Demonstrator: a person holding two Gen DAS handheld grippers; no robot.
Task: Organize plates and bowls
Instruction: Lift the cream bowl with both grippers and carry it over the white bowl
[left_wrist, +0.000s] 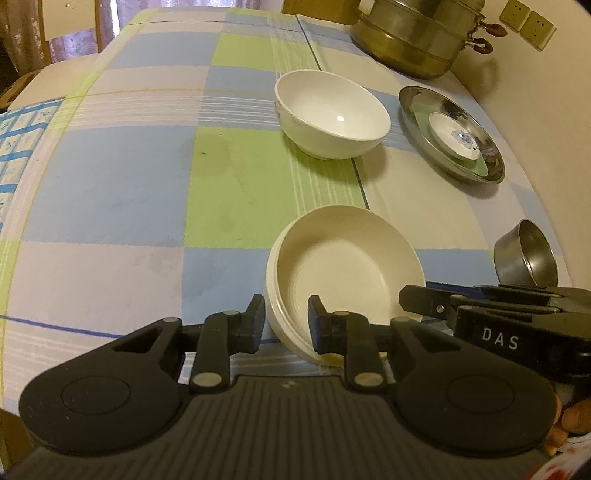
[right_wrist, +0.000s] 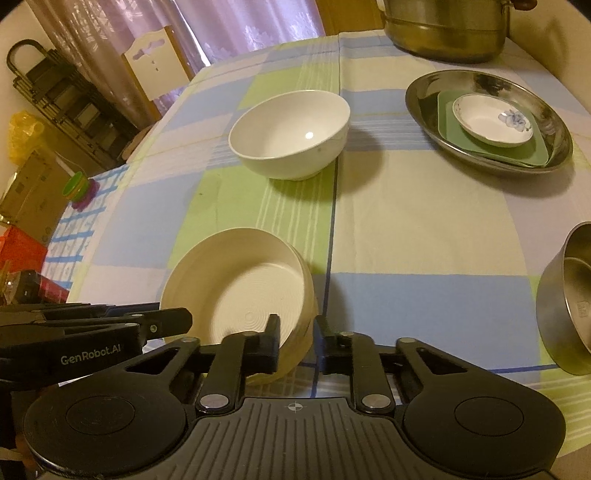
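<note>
left wrist view: left tongs (left_wrist: 286, 321) clenched on the near-left rim of a cream ridged bowl (left_wrist: 347, 273), one pad outside the wall, one inside. the bowl sits tilted at the near edge of the checked tabletop (left_wrist: 129, 177). right tongs (left_wrist: 417, 301) enter from the right, tips at the bowl's right rim.

right wrist view: right tongs (right_wrist: 299, 341) grasp the same cream ridged bowl (right_wrist: 240, 291) at its right wall, left pad inside, right pad outside; whether the outer pad presses the wall, cannot tell for sure. left tongs (right_wrist: 177, 319) reach in from the left to the bowl's left rim.

further back, mid-tabletop, a white bowl (right_wrist: 290, 134) stands upright. to its right a steel plate (right_wrist: 491, 122) carries a green square dish (right_wrist: 495, 147) with a small flowered saucer (right_wrist: 493, 123) on top. a steel cup (right_wrist: 569, 299) stands near the right edge, a steel steamer pot (right_wrist: 443, 29) at the far end.
</note>
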